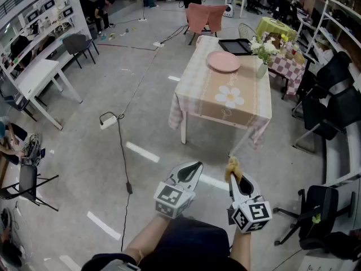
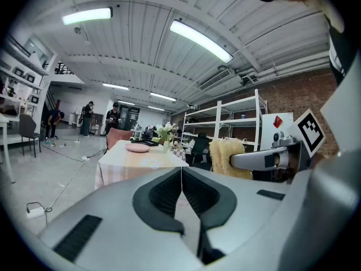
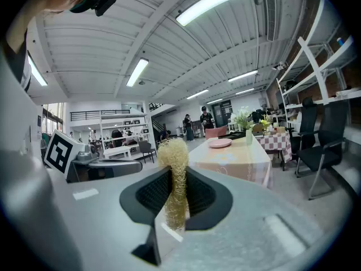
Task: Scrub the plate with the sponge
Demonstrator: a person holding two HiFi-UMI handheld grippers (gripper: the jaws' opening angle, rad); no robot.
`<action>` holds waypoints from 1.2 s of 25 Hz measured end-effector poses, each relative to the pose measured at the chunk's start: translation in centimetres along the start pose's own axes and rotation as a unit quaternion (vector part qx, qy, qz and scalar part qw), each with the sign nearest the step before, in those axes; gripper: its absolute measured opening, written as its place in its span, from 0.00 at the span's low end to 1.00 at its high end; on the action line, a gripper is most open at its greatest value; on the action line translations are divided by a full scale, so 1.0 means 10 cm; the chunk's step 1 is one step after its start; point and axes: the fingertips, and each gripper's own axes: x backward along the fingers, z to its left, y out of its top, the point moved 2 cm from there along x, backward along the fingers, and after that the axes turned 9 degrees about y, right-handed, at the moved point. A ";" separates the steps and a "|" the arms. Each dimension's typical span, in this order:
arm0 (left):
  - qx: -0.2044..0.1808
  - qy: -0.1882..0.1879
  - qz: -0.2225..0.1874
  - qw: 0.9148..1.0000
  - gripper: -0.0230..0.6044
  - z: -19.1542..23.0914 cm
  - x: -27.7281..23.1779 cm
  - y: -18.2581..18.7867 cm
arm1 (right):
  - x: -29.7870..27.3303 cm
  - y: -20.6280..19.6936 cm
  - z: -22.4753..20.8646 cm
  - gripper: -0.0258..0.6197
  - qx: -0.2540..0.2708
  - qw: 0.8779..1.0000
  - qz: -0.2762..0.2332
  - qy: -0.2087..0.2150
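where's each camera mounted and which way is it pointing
Head view: on the person's head, steeply down toward the cloth-covered table with the round pink plate; forearms, left gripper and right gripper show.
Left gripper view: on the left gripper, along its shut jaws toward the table; right gripper at right.
Right gripper view: on the right gripper, along jaws clamping the yellow fibrous sponge, toward the table.
Shared: all three show the plate; each gripper view shows the other gripper.
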 end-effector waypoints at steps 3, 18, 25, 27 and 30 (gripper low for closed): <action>-0.002 0.001 0.005 1.000 0.06 -0.04 0.01 0.01 | 0.03 -0.02 -0.01 0.13 0.004 1.000 0.005 -0.003; 0.000 0.002 0.006 1.000 0.06 0.06 -0.31 0.01 | -0.20 -0.03 -0.22 0.15 -0.025 0.999 0.017 0.009; -0.002 0.001 0.005 1.000 0.06 0.35 -0.78 0.20 | -0.70 0.12 -0.50 0.15 -0.024 0.999 0.023 0.014; -0.008 0.001 0.000 1.000 0.06 0.45 -0.94 0.26 | -0.85 0.19 -0.61 0.15 -0.026 0.999 0.020 0.013; -0.007 0.004 0.001 1.000 0.06 0.62 -1.14 0.36 | -1.08 0.31 -0.74 0.15 -0.030 0.999 0.016 0.014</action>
